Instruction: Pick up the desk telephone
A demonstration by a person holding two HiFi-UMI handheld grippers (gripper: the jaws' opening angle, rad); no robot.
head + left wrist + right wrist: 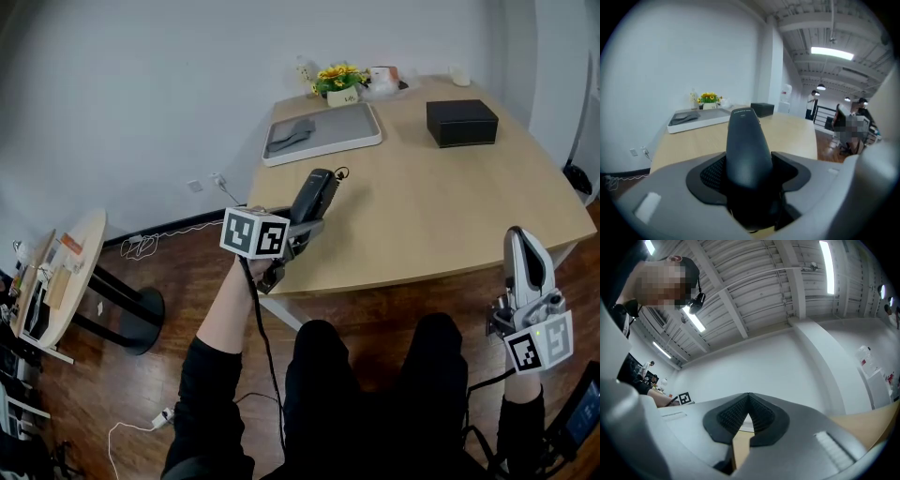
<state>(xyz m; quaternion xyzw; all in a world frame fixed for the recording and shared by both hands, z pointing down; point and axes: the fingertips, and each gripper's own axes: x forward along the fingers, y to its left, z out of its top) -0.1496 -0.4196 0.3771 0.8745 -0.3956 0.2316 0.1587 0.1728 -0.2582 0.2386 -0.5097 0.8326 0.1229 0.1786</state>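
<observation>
Over desk (422, 187) edge | L gripper (306, 223) jaws clamp smooth black handset (317, 192) | R gripper (519, 234) jaws together, empty

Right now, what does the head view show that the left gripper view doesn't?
Only the head view: the right gripper, shut and empty, beside the desk, and a round side table. Only the left gripper view: people in the background and a ceiling light. Both: the left gripper shut on the telephone handset, the white tray, flowers, black box.
</observation>
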